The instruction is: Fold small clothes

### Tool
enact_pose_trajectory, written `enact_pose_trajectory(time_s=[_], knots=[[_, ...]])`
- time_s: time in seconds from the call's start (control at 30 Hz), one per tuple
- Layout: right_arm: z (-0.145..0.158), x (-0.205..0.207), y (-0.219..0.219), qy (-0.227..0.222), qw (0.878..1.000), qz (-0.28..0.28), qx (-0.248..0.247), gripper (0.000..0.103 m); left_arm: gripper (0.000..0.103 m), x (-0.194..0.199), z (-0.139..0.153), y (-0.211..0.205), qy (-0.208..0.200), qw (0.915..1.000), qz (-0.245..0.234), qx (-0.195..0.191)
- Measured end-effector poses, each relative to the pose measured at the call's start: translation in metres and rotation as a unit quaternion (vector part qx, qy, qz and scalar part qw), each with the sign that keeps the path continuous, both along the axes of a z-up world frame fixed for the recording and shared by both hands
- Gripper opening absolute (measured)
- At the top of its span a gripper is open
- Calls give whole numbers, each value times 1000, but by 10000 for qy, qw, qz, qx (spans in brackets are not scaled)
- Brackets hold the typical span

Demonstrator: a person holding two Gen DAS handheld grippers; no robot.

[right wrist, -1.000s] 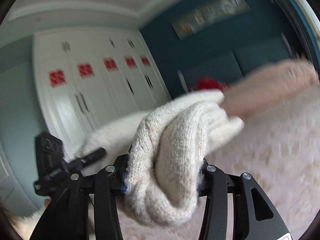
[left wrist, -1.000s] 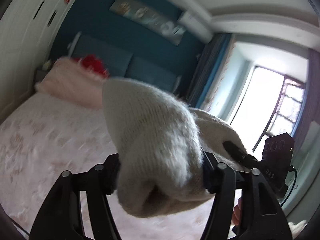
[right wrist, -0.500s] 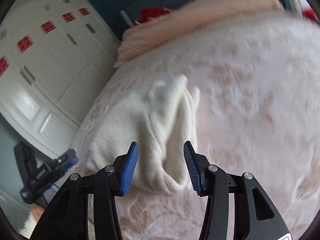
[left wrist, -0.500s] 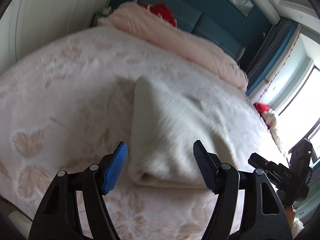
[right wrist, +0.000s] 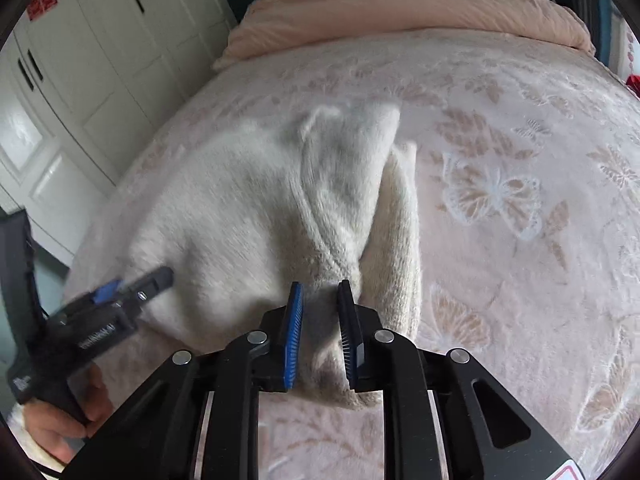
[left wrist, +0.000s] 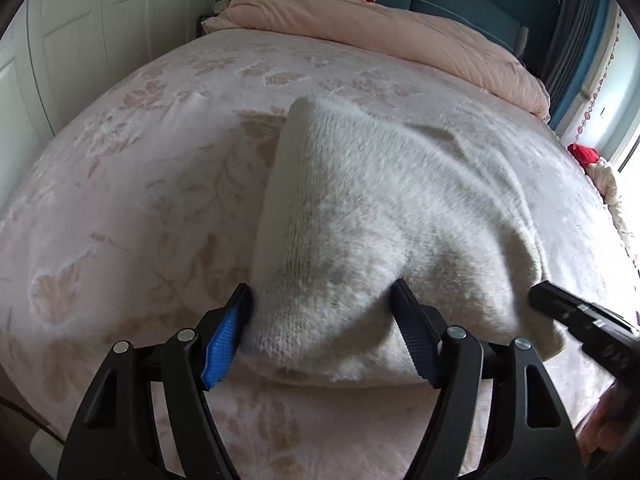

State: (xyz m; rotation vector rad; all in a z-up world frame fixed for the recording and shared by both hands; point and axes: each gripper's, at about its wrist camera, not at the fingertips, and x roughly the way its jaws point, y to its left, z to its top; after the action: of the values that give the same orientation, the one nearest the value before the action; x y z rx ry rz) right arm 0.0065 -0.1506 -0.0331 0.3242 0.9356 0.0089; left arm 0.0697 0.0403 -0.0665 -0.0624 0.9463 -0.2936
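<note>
Garment: a cream-white fuzzy knitted sweater (left wrist: 372, 236) lies folded over on itself on the bed, at the centre of both wrist views, its doubled edge toward 6 o'clock.
Support: a bed covered by a pale pink plush blanket with leaf and butterfly pattern (right wrist: 520, 208); a rolled peach duvet (left wrist: 400, 36) lies across it at 12 o'clock, well apart from the garment.
Left gripper (left wrist: 322, 334): its jaws are spread wide, bracketing the near left corner of the fold; the blue-ribbed pad at 8 o'clock is touching or just beside the knit, and the other pad lies against it at 4 o'clock. Nothing is pinched.
Right gripper (right wrist: 320, 334): its jaws stand close together with a ridge of the near right corner between the blue pads; whether they press the knit or merely flank it cannot be told.
Edge at right: a thicker ribbed band (right wrist: 404, 240) sticks out from under the top layer toward 3 o'clock, so the layers are not squared.
Step in hand: judged to be the setting-down of a fold, both corners resting on the bed.
Next move: probably to free the corners, draw both grippers back toward 6 o'clock, then seize a side for the following fold; tugging the loose knit would undo the stack.
</note>
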Motion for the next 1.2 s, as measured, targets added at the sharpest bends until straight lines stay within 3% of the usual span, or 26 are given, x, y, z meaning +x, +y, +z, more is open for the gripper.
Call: enact_pose_trajectory(time_s=[0.1, 0.2, 0.23, 0.3, 0.37, 0.47, 0.57, 0.73, 0.8, 0.9, 0.97, 1.03, 1.07, 1.13, 1.2], knots=[[20, -11, -5, -249, 9994, -198, -122, 16, 68, -6, 17, 11, -214, 9996, 134, -105], [9, -8, -18, -75, 9991, -397, -161, 46, 71, -3, 11, 17, -6, 9997, 219, -95], [-2, -5, -24, 110, 9989, -463, -44, 57, 72, 2, 4, 20, 130, 9996, 212, -159], [-23, 1, -38, 422, 9963, -585, 463, 59, 77, 7, -8, 24, 356, 9984, 197, -402], [-39, 5, -50, 519, 9912, -722, 982, 68, 79, 11, -14, 24, 438, 9976, 115, -524], [-57, 16, -60, 565, 9789, -677, 1842, 65, 79, 15, -25, 20, 515, 9969, -40, -585], [-70, 27, -58, 661, 9656, -676, 2424, 47, 69, 17, -32, 18, 625, 9946, -126, -818], [-32, 22, -53, 132, 9783, -542, 1996, 21, 49, 17, -20, 14, 569, 9928, -40, -1057], [-8, 4, -63, -204, 9803, -566, 1883, 11, 47, 12, -9, 11, 446, 9920, -105, -1176], [-7, -8, -74, -99, 9869, -552, 1514, 12, 49, 4, -13, 0, 500, 9909, -281, -1219], [-26, -3, -73, 307, 9910, -549, 1179, 15, 53, -1, -23, -9, 448, 9949, -282, -863], [-28, -7, -70, 368, 9868, -586, 1461, 24, 57, -3, -28, -7, 407, 9959, -186, -782], [-25, -7, -67, 328, 9875, -609, 1418, 35, 57, -2, -27, -4, 449, 9950, -155, -884], [-23, 3, -64, 340, 9907, -579, 1187, 47, 60, 2, -25, 2, 556, 9933, -114, -1008], [-34, 17, -68, 476, 9904, -578, 1164, 48, 64, 6, -25, 4, 591, 9932, -111, -1000]])
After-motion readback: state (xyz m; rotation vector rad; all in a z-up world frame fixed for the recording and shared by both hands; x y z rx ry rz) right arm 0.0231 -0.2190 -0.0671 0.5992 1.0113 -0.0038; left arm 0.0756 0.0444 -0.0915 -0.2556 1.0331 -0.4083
